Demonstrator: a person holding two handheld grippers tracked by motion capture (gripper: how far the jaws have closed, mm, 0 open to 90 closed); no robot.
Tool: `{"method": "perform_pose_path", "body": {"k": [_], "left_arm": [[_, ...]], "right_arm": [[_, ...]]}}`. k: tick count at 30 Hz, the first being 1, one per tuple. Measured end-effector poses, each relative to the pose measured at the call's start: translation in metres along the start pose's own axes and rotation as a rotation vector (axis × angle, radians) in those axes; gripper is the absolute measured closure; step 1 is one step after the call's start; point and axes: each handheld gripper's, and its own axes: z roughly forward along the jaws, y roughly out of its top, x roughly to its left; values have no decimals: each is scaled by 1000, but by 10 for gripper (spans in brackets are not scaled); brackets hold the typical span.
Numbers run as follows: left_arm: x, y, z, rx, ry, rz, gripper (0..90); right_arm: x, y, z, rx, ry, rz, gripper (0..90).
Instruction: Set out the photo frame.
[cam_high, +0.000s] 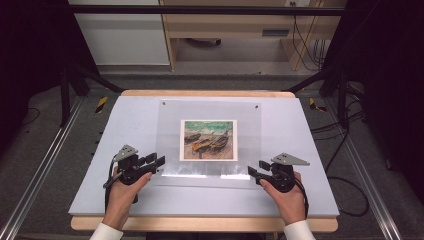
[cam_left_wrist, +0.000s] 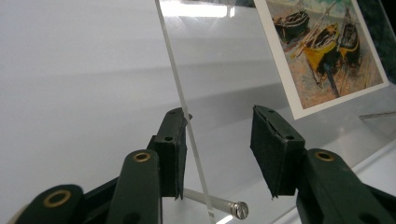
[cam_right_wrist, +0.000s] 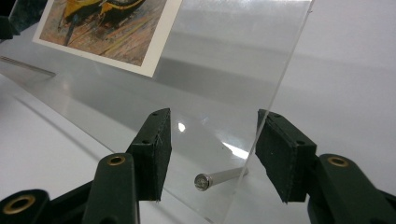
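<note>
Gripping the clear acrylic sheet (cam_high: 210, 135) evenly at both near corners seems the step in hand: each pair of jaws should close squarely over the sheet's side edge beside its standoff pin (cam_left_wrist: 219, 204), avoiding the boat print (cam_high: 208, 140) sandwiched at its centre. Left gripper (cam_high: 159, 162) and right gripper (cam_high: 251, 172) point inward toward the sheet, jaws half open, straddling its edge without pressing it, hands low on the pale surface (cam_high: 125, 200).

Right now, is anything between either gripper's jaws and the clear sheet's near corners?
Nothing visible. The left gripper and right gripper each straddle a corner of the clear sheet, jaws open, with a metal pin between them.
</note>
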Motion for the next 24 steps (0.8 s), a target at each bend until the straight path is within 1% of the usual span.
{"method": "perform_pose_path", "body": {"k": [5,9,13,24], "left_arm": [[-3,-2,-2,7,8,19,553],[-3,-3,-4,4,9,22,555],[-5,-4,-5,4,8,27,565],[-6,-7,-9,5,10,40,593]], "right_arm": [[2,-1,-1,4,-10,-16,463],[4,-2,-2,4,-13,-21,464],[5,-5,-4,6,-26,-44,467],[8,-9,-7,5,-37,-55,492]]}}
